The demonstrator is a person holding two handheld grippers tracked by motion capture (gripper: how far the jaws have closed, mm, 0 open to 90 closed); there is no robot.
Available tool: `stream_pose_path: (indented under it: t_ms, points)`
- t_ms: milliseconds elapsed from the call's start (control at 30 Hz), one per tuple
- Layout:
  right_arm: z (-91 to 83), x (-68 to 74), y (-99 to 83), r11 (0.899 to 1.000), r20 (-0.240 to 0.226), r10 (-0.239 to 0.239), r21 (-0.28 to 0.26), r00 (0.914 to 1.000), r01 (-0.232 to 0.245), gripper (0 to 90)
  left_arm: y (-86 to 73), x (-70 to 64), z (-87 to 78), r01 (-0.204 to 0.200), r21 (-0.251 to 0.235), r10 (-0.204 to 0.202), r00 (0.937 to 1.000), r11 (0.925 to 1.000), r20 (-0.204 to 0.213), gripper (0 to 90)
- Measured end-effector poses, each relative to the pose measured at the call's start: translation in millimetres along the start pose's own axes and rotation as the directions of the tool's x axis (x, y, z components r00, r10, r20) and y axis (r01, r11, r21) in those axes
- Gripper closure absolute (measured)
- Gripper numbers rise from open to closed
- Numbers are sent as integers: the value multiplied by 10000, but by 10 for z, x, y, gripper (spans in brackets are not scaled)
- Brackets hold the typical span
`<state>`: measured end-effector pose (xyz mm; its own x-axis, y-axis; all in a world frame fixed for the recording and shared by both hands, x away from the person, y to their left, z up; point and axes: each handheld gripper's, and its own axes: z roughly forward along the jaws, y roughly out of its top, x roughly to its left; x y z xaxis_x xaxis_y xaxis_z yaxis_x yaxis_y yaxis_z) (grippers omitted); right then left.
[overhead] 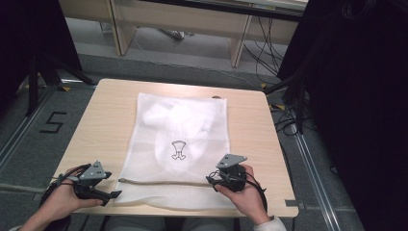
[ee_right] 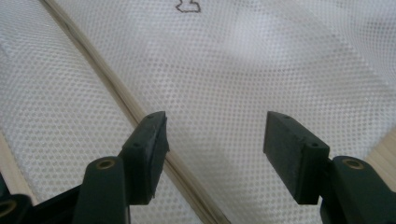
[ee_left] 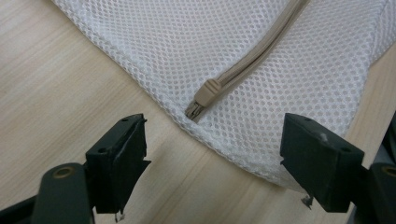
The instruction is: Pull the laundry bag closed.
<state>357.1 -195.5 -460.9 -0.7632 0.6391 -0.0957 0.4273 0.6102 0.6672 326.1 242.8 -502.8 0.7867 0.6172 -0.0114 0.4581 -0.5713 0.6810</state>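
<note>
We hover both grippers, left gripper [overhead: 114, 194] and right gripper [overhead: 210, 180], jaws wide, empty | mesh bag [overhead: 180, 144] flat mid-table, zipper [overhead: 163, 182] along near edge | pinch the pull [ee_left: 201, 101] squarely, pin mesh.

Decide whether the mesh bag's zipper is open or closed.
Closed: the zipper runs as one joined beige line across the mesh bag, its pull at the end.

The left gripper [ee_left: 212, 172] hovers over the wooden counter [ee_left: 56, 88] with its two black jaws spread wide and nothing between them. Just beyond them lies the corner of a white mesh bag [ee_left: 280, 70] — flat on the counter. A beige zipper [ee_left: 252, 56] runs diagonally across the mesh, its end [ee_left: 203, 100] near the bag's edge.
</note>
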Motion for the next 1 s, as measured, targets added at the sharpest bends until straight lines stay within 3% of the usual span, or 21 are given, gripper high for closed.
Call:
stream_pose_path:
  t_ms: [33, 133, 167, 200, 267, 300, 367, 400, 433, 467, 567, 600, 633, 700, 733, 800, 867, 900, 1000]
  points:
    - [11, 13, 12, 10000, 6, 27, 15, 10000, -27, 399, -2, 5, 2, -29, 37, 29, 10000, 10000, -66, 224]
    - [84, 68, 68, 9997, -778, 156, 207, 9968, -141, 398, -7, 8, 5, -25, 64, 26, 10000, 10000, -92, 225]
    - [84, 68, 68, 9997, -778, 156, 207, 9968, -141, 398, -7, 8, 5, -25, 64, 26, 10000, 10000, -92, 227]
    - [137, 111, 117, 9998, -901, 54, 177, 9959, -38, 408, -10, -5, 18, 191, 70, -190, 9998, 9998, -61, 228]
    - [167, 163, 184, 9999, -1142, 95, 89, 9934, -85, 412, -5, 6, 13, -55, 81, 56, 10000, 10000, -73, 228]
    - [191, 188, 221, 10000, -1250, 77, -12, 9921, -79, 422, -12, -8, 14, 218, 80, -219, 9998, 9997, 29, 227]
    - [233, 228, 286, 9997, -1201, -162, -181, 9926, 141, 423, -13, -6, 14, 237, 44, -237, 9997, 9997, -3, 227]
    - [243, 260, 340, 9999, -1433, -112, -36, 9896, 108, 423, -15, 7, 12, 257, 91, -256, 9996, 9996, -104, 228]
    - [289, 285, 364, 9992, -1474, -220, -361, 9888, 169, 423, -13, 16, 10, 122, 90, -121, 9999, 9999, -82, 228]
    - [299, 317, 403, 9993, -1406, -233, -321, 9898, 190, 424, -17, 6, 14, 313, 78, -313, 9995, 9995, -11, 228]
    - [351, 366, 481, 9979, -1546, -523, -471, 9866, 456, 427, -15, 17, 11, 143, 100, -142, 9999, 9998, -65, 227]
    - [383, 413, 559, 9979, -1638, -613, -328, 9846, 567, 434, -20, 8, 14, 352, 89, -352, 9994, 9993, -49, 228]
    - [413, 444, 585, 9976, -1668, -575, -470, 9843, 503, 445, -20, 13, 14, 288, 138, -286, 9995, 9995, -149, 228]
    - [453, 470, 640, 9942, -1860, -986, -619, 9776, 885, 483, -17, 16, 11, 169, 119, -168, 9998, 9998, -131, 228]
    - [456, 497, 659, 9963, -1914, -786, -492, 9784, 704, 484, -16, 23, 10, 85, 144, -82, 9998, 9999, -165, 228]
    - [472, 521, 694, 9963, -1897, -837, -371, 9783, 781, 484, -16, 24, 8, 65, 165, -62, 9999, 9998, -160, 227]
    - [520, 544, 730, 9934, -2011, -1076, -616, 9736, 970, 483, -17, 22, 9, 96, 137, -94, 9999, 9999, -142, 227]
    - [519, 563, 749, 9965, -2011, -800, -400, 9763, 735, 483, -17, 22, 9, 103, 139, -101, 9999, 9998, -138, 227]
    - [571, 582, 792, 9949, -2095, -978, -464, 9729, 901, 488, -17, 22, 9, 148, 118, -148, 9999, 9998, -70, 225]
